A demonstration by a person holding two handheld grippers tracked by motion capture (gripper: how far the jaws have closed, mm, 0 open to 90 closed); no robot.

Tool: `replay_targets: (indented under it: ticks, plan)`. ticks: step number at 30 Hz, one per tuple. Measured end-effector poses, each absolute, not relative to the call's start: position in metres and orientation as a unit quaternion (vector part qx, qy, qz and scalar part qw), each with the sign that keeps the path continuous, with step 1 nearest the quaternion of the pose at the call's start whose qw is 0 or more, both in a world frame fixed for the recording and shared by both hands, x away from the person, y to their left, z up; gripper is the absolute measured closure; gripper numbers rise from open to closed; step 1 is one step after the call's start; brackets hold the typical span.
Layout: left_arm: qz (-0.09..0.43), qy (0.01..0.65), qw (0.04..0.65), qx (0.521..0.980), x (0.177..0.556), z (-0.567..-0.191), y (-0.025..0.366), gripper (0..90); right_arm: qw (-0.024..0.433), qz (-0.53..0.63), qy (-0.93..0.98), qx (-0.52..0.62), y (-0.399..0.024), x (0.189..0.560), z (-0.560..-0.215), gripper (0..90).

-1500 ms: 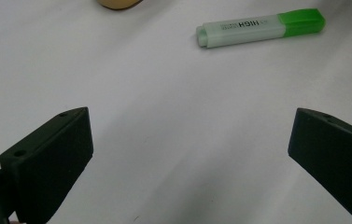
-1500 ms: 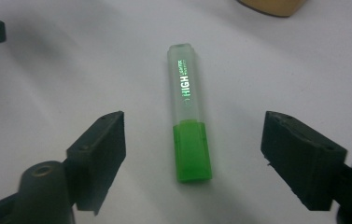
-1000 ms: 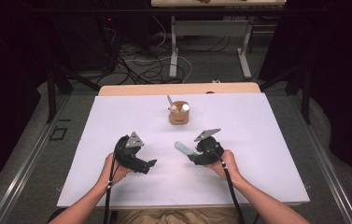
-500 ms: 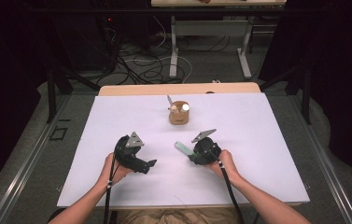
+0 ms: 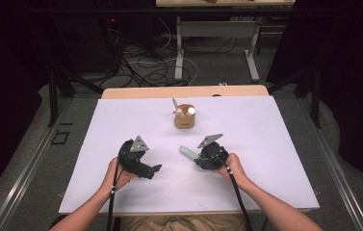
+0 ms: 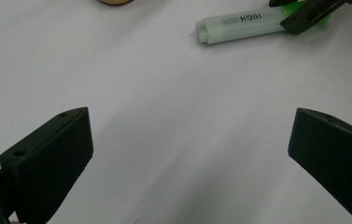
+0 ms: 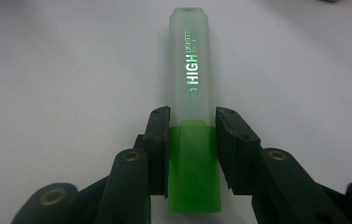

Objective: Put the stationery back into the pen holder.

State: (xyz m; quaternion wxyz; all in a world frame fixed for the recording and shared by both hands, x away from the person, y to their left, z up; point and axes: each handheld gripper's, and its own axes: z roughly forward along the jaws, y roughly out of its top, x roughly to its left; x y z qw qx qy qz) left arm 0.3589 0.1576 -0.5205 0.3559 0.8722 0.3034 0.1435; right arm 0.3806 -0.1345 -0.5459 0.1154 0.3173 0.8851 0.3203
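A green highlighter (image 7: pixel 192 84) with a pale translucent cap points away from my right gripper (image 7: pixel 192 122), which is shut on its green body. In the high view the highlighter (image 5: pixel 186 152) lies low over the white table (image 5: pixel 275 144), right of centre, held by the right gripper (image 5: pixel 197 157). My left gripper (image 5: pixel 154 169) rests at the near left, its jaws wide apart and pointing right. Between its open jaws (image 6: pixel 190 126) there is bare table, with the highlighter (image 6: pixel 241 25) and the right gripper (image 6: pixel 304 16) farther off.
A brown wooden cup (image 5: pixel 184 117) stands at the table's middle back with a pen (image 5: pixel 175 104) sticking out of it. Cables and metal table legs lie on the dark floor beyond the far edge.
The right gripper has edged slightly left with the highlighter in it. The left gripper has stayed put.
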Motion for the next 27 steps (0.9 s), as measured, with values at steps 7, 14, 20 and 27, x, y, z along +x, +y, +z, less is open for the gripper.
replay_targets:
  ticks: [7, 14, 20, 27]
  plan:
    - [0.143, 0.300, 0.358, 0.873, 0.359, -0.520, 0.157, 0.2, 0.126, 0.331, 0.891, 0.283, -0.136, 0.377, -0.534, 67.0]
    - [0.144, 0.283, 0.357, 0.878, 0.359, -0.519, 0.151, 0.2, 0.120, 0.334, 0.904, 0.239, -0.134, 0.373, -0.526, 67.0]
    - [0.137, 0.268, 0.358, 0.884, 0.360, -0.521, 0.141, 0.1, 0.117, 0.330, 0.912, 0.212, -0.134, 0.372, -0.522, 66.9]
    - [0.128, 0.242, 0.350, 0.896, 0.362, -0.524, 0.123, 0.2, 0.110, 0.326, 0.922, 0.180, -0.130, 0.370, -0.520, 67.0]
